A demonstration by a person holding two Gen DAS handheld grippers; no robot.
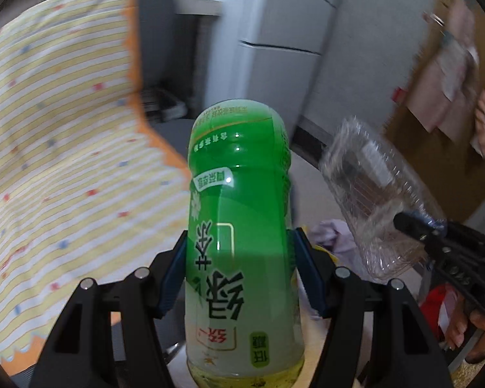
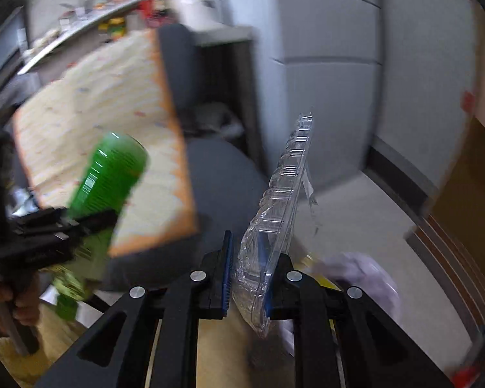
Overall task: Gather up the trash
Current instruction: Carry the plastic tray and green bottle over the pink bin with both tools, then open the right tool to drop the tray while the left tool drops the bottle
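My left gripper (image 1: 239, 252) is shut on a green tea bottle (image 1: 239, 226), held bottom-forward in the air; the bottle also shows in the right wrist view (image 2: 110, 174), gripped by the left gripper (image 2: 80, 223). My right gripper (image 2: 247, 274) is shut on a clear plastic clamshell container (image 2: 281, 200), held edge-on and raised. In the left wrist view the container (image 1: 378, 200) is at the right, pinched by the right gripper (image 1: 417, 226). Both views are motion-blurred.
A yellow striped cloth (image 1: 64, 145) with an orange edge drapes over a dark chair (image 2: 223, 174) on the left. A grey wall (image 2: 333, 80) stands ahead. A lilac crumpled item (image 2: 365, 271) lies low at the right. A cluttered shelf (image 2: 90, 22) is far left.
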